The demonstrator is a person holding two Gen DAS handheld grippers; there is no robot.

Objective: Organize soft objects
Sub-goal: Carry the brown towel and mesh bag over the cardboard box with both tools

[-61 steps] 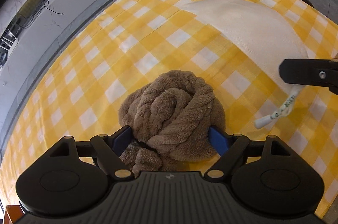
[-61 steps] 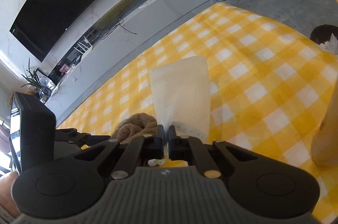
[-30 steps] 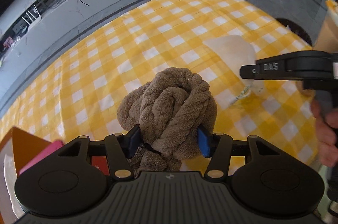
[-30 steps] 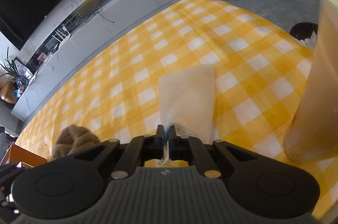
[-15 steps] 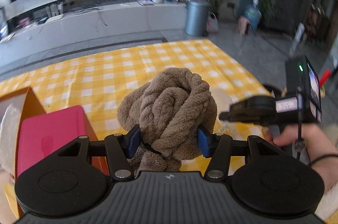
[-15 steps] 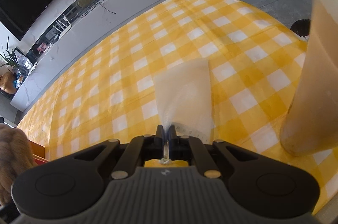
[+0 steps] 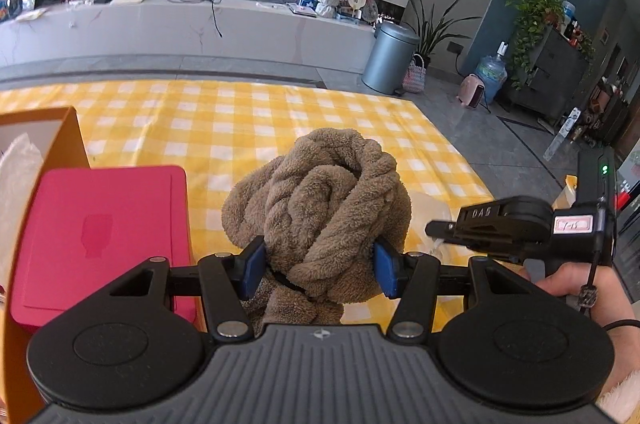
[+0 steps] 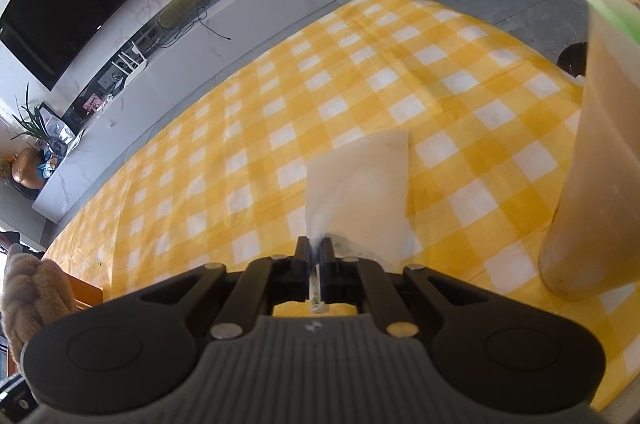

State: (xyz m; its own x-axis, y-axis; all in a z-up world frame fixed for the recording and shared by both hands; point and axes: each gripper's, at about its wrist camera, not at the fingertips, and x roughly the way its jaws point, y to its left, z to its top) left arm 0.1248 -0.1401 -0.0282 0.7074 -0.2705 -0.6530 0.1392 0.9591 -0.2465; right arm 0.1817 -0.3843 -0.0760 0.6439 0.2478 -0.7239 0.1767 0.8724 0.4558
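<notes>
My left gripper (image 7: 318,262) is shut on a knotted brown plush towel (image 7: 320,212), held up above the yellow checked tablecloth (image 7: 248,131). The same brown towel (image 8: 32,298) shows at the left edge of the right wrist view. My right gripper (image 8: 316,250) is shut on the edge of a thin white cloth (image 8: 364,187), which lies spread on the tablecloth (image 8: 320,79) ahead of it. In the left wrist view the right gripper (image 7: 434,226) reaches in from the right, held by a hand (image 7: 576,282).
An orange box (image 7: 68,131) stands at the left, with a pink flat case (image 7: 100,232) in it and white fabric (image 7: 18,167) beside it. A tall tan cup with an orange lid (image 8: 596,143) stands at the right. Beyond the table are a grey bin (image 7: 390,57) and a long low cabinet (image 7: 180,27).
My left gripper has swung left and rolled level, carrying the brown towel; the orange box and pink case have come into view. The right gripper has stayed put, gripping the white cloth.
</notes>
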